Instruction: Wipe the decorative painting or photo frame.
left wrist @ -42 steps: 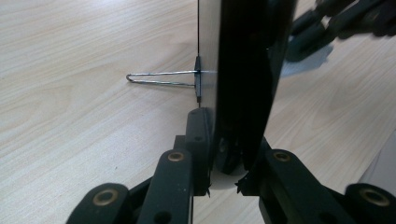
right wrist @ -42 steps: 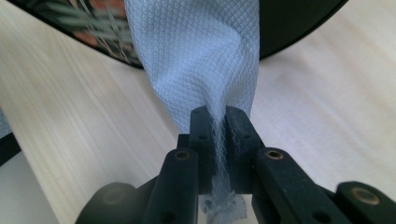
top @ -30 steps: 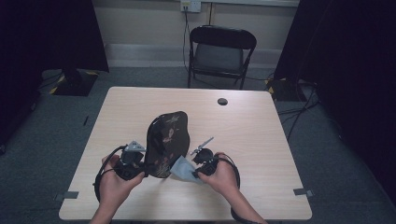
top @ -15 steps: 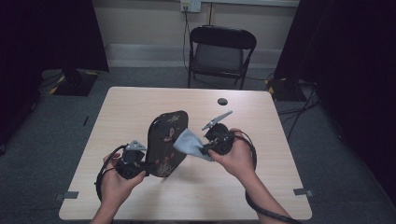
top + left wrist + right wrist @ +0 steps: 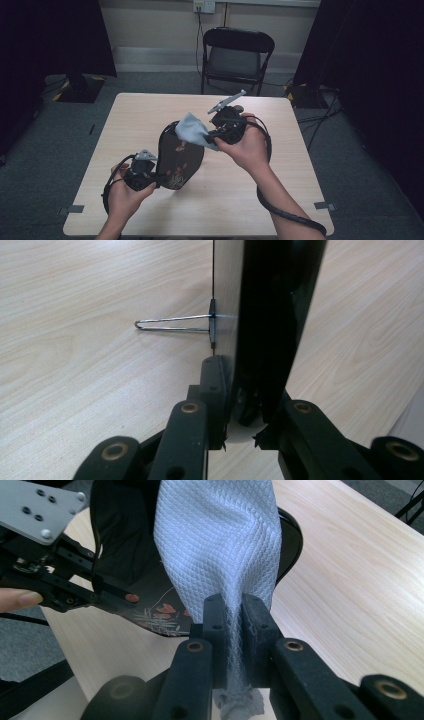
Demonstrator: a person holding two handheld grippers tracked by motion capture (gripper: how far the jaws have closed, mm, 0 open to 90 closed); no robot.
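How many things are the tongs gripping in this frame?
2. The left tongs clamp the dark oval mirror's lower edge; the right tongs pinch the pale blue cloth against its top.

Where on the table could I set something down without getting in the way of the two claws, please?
The table is bare along its far-left side and far edge, and at its right side beyond the right claw. It is crowded at the middle and near-left: the oval mirror stands there, held by the left claw, with the blue cloth against its top.
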